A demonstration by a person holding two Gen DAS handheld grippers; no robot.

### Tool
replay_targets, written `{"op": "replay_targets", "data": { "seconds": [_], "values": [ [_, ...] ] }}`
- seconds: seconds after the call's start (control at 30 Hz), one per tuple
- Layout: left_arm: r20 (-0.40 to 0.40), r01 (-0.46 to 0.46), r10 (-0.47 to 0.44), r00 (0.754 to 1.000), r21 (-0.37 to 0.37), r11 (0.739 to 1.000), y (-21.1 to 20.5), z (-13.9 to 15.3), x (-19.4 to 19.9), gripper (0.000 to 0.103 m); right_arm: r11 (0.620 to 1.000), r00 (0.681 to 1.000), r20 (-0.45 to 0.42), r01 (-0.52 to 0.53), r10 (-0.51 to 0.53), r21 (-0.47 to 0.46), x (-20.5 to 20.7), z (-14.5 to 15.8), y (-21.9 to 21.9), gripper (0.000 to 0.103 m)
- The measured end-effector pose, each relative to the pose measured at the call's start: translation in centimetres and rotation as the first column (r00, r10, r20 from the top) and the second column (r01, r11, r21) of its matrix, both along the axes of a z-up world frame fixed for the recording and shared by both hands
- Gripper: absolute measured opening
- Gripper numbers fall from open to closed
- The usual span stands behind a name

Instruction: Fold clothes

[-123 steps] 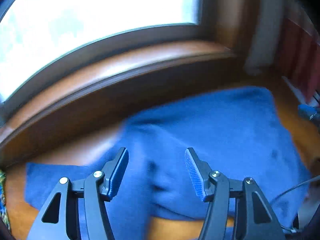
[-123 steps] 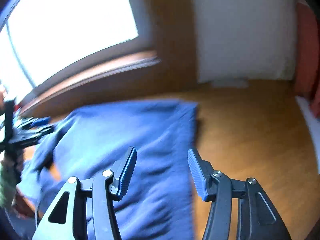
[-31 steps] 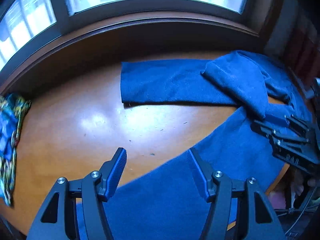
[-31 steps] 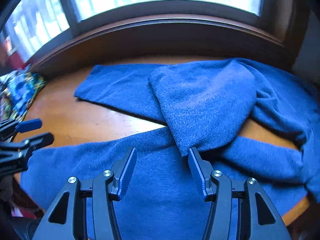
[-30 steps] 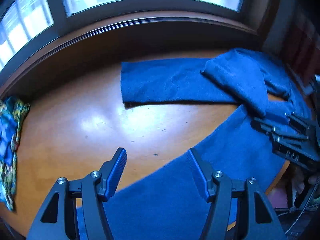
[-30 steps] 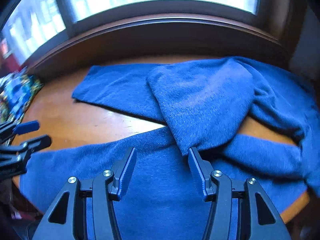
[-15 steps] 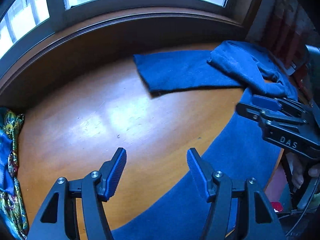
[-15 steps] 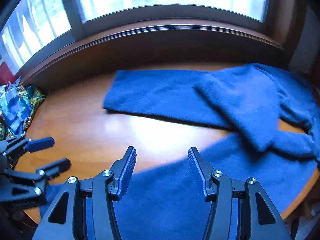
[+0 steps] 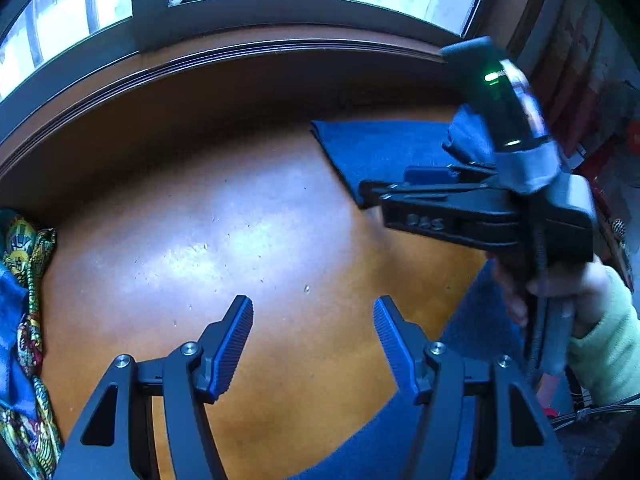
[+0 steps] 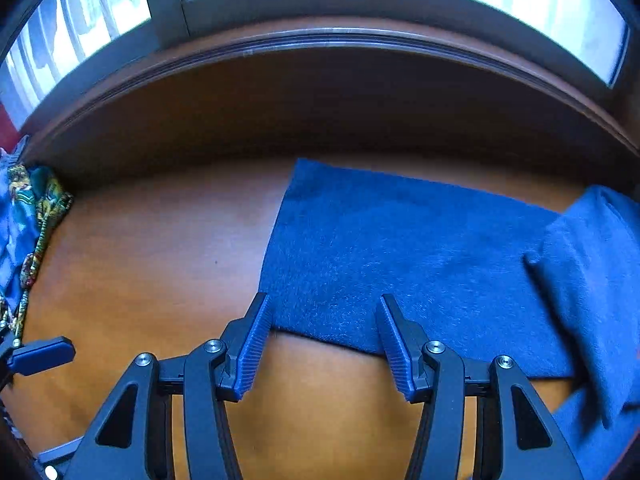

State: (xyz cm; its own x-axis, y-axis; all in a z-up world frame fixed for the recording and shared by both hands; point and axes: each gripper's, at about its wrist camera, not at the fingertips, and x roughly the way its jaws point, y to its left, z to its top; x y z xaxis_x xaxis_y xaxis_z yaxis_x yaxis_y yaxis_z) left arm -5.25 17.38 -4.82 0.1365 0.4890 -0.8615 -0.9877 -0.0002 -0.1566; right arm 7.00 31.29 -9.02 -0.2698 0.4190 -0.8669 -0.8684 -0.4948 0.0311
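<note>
A blue fleece garment (image 10: 400, 248) lies on the wooden table (image 10: 140, 260), one long flat part stretched leftward with a folded lump (image 10: 592, 264) at its right. My right gripper (image 10: 322, 320) is open just above the near edge of that flat part, close to its left end, with nothing between its fingers. My left gripper (image 9: 312, 320) is open over bare wood (image 9: 240, 240). A second stretch of the garment (image 9: 400, 440) runs under its right finger. In the left wrist view the right gripper (image 9: 400, 196) reaches over the far blue part (image 9: 380, 148), held by a hand (image 9: 560, 288).
A colourful patterned cloth (image 10: 24, 220) (image 9: 24, 320) is bunched at the table's left edge. A dark wooden sill (image 10: 320, 80) and a window run along the back. One tip of the left gripper's fingers (image 10: 40, 354) shows at the right wrist view's left edge.
Both grippers have shifted left along the table. The right one now hangs at the left end of the flat blue part, and the left one has come over bare wood. Both stayed open.
</note>
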Motion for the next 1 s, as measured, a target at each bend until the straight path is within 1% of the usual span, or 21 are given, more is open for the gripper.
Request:
{"op": "replay_targets", "data": {
  "seconds": [0.07, 0.1, 0.13, 0.2, 0.27, 0.3, 0.37, 0.4, 0.47, 0.5, 0.53, 0.6, 0.63, 0.67, 0.7, 0.77, 0.8, 0.87, 0.9, 0.93, 1.0],
  "values": [
    [0.002, -0.003, 0.003, 1.000, 0.006, 1.000, 0.0, 0.0, -0.3, 0.061, 1.000, 1.000, -0.007, 0.004, -0.004, -0.006, -0.1, 0.0, 0.2, 0.053],
    [0.002, -0.008, 0.008, 1.000, 0.009, 1.000, -0.1, -0.1, -0.4, 0.061, 1.000, 1.000, -0.011, 0.000, 0.000, -0.009, -0.3, 0.0, 0.2, 0.049],
    [0.001, -0.013, 0.013, 1.000, 0.012, 1.000, -0.3, -0.1, -0.6, 0.061, 1.000, 1.000, -0.017, -0.007, 0.007, -0.011, -0.5, 0.0, 0.2, 0.042],
    [-0.001, -0.027, 0.027, 1.000, 0.018, 0.999, -0.7, 0.0, -1.0, 0.061, 0.998, 0.998, -0.041, -0.045, 0.044, -0.031, -1.3, 0.1, -0.2, 0.032],
    [-0.007, -0.056, 0.056, 0.998, 0.028, 0.998, -1.4, 0.2, -1.7, 0.061, 0.991, 0.990, -0.088, -0.119, 0.113, -0.064, -2.4, 0.0, -1.1, 0.032],
    [-0.010, -0.072, 0.072, 0.997, 0.033, 0.997, -1.8, 0.3, -2.1, 0.061, 0.979, 0.977, -0.117, -0.188, 0.177, -0.083, -3.4, 0.0, -2.0, 0.032],
    [-0.024, -0.107, 0.108, 0.994, 0.036, 0.994, -2.8, 0.7, -3.0, 0.060, 0.942, 0.939, -0.186, -0.313, 0.288, -0.122, -5.4, -0.2, -4.1, 0.032],
    [-0.036, -0.125, 0.126, 0.991, 0.032, 0.992, -3.4, 0.8, -3.5, 0.061, 0.918, 0.915, -0.251, -0.362, 0.317, -0.162, -6.3, -0.5, -4.8, 0.027],
    [-0.075, -0.151, 0.153, 0.985, 0.026, 0.988, -4.7, 1.0, -4.1, 0.061, 0.856, 0.857, -0.399, -0.447, 0.327, -0.259, -8.1, -1.3, -5.8, 0.025],
    [-0.085, -0.157, 0.158, 0.984, 0.026, 0.987, -5.4, 1.1, -4.3, 0.061, 0.824, 0.830, -0.456, -0.481, 0.320, -0.298, -8.9, -1.9, -6.0, 0.025],
    [-0.093, -0.161, 0.163, 0.982, 0.027, 0.987, -6.1, 1.3, -4.5, 0.061, 0.801, 0.810, -0.492, -0.507, 0.317, -0.319, -9.5, -2.2, -6.3, 0.025],
    [-0.085, -0.175, 0.177, 0.980, 0.034, 0.984, -7.4, 2.0, -5.0, 0.061, 0.793, 0.794, -0.504, -0.531, 0.341, -0.299, -9.6, -1.8, -7.2, 0.025],
    [-0.074, -0.186, 0.188, 0.979, 0.042, 0.982, -7.9, 2.3, -5.3, 0.061, 0.800, 0.790, -0.500, -0.533, 0.355, -0.274, -9.4, -1.2, -7.5, 0.025],
    [-0.056, -0.197, 0.200, 0.978, 0.053, 0.979, -8.2, 2.7, -5.6, 0.061, 0.816, 0.788, -0.497, -0.526, 0.363, -0.238, -9.0, -0.4, -7.5, 0.025],
    [-0.036, -0.208, 0.211, 0.977, 0.063, 0.976, -8.5, 3.1, -5.9, 0.061, 0.836, 0.791, -0.495, -0.509, 0.360, -0.205, -8.3, 0.4, -7.2, 0.025],
    [-0.019, -0.227, 0.229, 0.973, 0.088, 0.970, -8.0, 3.7, -6.4, 0.061, 0.877, 0.815, -0.477, -0.451, 0.329, -0.165, -7.3, 1.4, -6.4, 0.025],
    [-0.020, -0.237, 0.240, 0.971, 0.099, 0.966, -7.5, 3.8, -6.6, 0.061, 0.906, 0.844, -0.448, -0.395, 0.295, -0.149, -6.1, 1.7, -6.0, 0.025],
    [-0.025, -0.237, 0.241, 0.970, 0.117, 0.965, -6.0, 3.7, -7.2, 0.061, 0.961, 0.911, -0.363, -0.252, 0.194, -0.117, -2.5, 2.1, -4.8, 0.025],
    [-0.026, -0.235, 0.240, 0.971, 0.113, 0.965, -5.3, 3.5, -7.3, 0.061, 0.978, 0.940, -0.313, -0.179, 0.137, -0.108, -0.7, 1.9, -4.3, 0.025],
    [-0.020, -0.225, 0.228, 0.973, 0.100, 0.969, -4.1, 2.9, -7.4, 0.061, 0.989, 0.959, -0.271, -0.112, 0.082, -0.099, 0.9, 1.7, -3.9, 0.025],
    [-0.013, -0.205, 0.207, 0.978, 0.077, 0.976, -2.5, 1.8, -7.3, 0.061, 0.995, 0.977, -0.207, 0.020, -0.040, -0.097, 4.1, 1.0, -3.0, 0.025]
  ]
}}
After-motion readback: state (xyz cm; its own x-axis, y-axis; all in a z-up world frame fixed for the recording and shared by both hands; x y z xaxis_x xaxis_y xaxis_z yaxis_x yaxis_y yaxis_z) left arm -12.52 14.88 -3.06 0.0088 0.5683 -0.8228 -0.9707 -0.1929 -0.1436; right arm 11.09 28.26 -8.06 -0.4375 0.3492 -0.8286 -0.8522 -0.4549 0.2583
